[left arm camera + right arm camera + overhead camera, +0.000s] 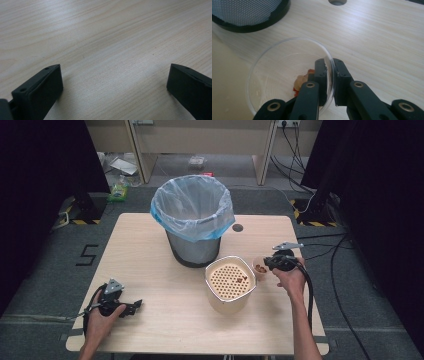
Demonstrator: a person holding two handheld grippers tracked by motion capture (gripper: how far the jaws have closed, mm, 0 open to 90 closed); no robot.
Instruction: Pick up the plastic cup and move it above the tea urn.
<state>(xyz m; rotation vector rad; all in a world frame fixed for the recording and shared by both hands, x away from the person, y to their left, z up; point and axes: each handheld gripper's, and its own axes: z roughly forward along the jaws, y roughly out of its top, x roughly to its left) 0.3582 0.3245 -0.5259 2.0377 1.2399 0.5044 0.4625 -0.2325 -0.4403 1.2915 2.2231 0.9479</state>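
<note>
The right hand-held gripper (329,75) pinches the rim of a clear plastic cup (284,65) holding food scraps, just beside the perforated cream bin (229,282) on the desk (150,270); the left hand-held gripper (132,306) rests spread wide near the desk's front-left

Pale wood table (150,250), grey carpet floor (45,270), black curtains (45,165), beige cabinets (200,140)

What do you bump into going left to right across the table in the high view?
Left gripper → strainer box → cup → right gripper
</note>
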